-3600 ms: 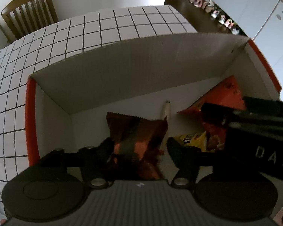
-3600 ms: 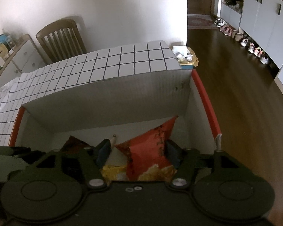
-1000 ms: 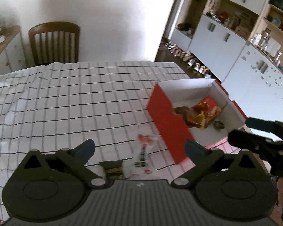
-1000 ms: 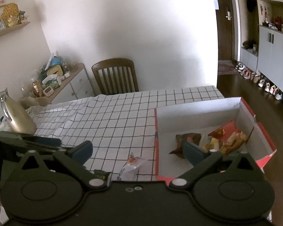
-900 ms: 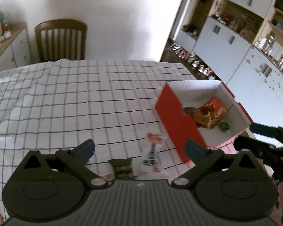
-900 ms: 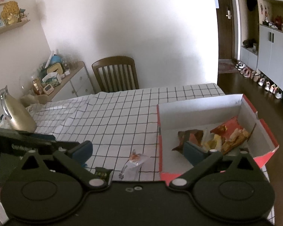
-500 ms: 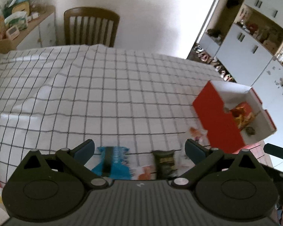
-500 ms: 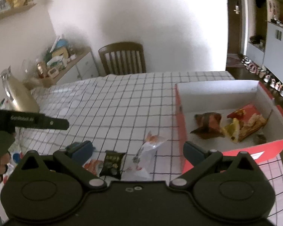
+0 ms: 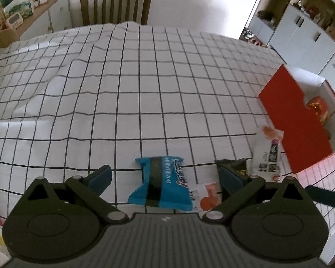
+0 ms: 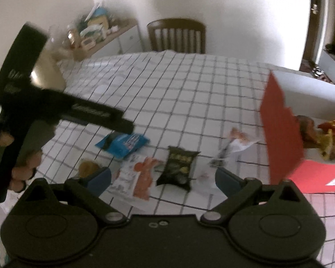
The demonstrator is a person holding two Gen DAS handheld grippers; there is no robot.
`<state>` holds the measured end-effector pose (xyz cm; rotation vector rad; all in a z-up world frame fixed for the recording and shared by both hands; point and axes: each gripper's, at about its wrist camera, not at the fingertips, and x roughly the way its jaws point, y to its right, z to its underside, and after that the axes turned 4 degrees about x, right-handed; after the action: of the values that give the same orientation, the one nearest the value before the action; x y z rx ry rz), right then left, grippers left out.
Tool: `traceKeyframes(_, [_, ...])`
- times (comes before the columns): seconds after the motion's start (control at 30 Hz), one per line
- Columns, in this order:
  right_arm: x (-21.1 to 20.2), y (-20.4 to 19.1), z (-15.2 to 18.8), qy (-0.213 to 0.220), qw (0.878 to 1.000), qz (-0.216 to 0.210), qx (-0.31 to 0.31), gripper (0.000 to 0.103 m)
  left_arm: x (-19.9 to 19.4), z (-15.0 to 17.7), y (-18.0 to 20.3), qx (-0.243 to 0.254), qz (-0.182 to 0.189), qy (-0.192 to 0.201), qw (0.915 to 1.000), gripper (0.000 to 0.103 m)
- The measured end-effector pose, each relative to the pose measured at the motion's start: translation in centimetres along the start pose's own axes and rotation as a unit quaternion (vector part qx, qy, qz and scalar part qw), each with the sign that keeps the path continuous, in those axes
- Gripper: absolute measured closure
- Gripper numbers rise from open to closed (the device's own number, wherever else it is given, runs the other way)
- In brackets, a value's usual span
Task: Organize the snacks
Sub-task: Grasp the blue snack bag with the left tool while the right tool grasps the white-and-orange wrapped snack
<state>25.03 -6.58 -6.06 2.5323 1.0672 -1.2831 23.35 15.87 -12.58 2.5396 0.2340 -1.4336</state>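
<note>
My left gripper (image 9: 165,175) is open and empty, hovering over a blue snack packet (image 9: 162,185) that lies between its fingers on the checked tablecloth. Beside it lie a white-and-orange packet (image 9: 204,197), a dark packet (image 9: 239,167) and a clear white wrapper (image 9: 269,154). My right gripper (image 10: 163,178) is open and empty above the dark packet (image 10: 178,165), the white-and-orange packet (image 10: 138,175) and the wrapper (image 10: 232,149). The blue packet (image 10: 122,144) lies further left. The red box (image 10: 281,134) at the right holds several snacks (image 10: 321,136).
The red box (image 9: 294,120) stands at the table's right edge. A wooden chair (image 9: 115,6) stands behind the table. A sideboard (image 9: 22,22) with clutter is at the back left. A gold jug (image 10: 48,73) stands at the left. The left gripper's body (image 10: 55,107) crosses the right wrist view.
Both grippers have pulled back out of the box, swung left and dropped toward the loose packets. The blue packet now sits between the left fingers.
</note>
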Motion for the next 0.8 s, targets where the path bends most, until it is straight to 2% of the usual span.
traceKeyframes(0.33, [5.0,-3.2,0.2,-0.041,0.999,-0.004,-0.028,0.009,3.1,-0.9,0.5,0.027,-0.02,-0.032,0.9989,0.001])
traceKeyframes(0.53, [7.2,-3.8,0.0,-0.058,0.998,0.0,-0.015,0.012,5.0,-1.3,0.5,0.037,-0.034,-0.061,0.9969,0.001])
traceKeyframes(0.8, [9.2,-4.2,0.1,-0.08,0.997,0.005,-0.007,0.019,6.2,-1.6,-0.5,0.016,-0.035,-0.074,0.9965,0.002])
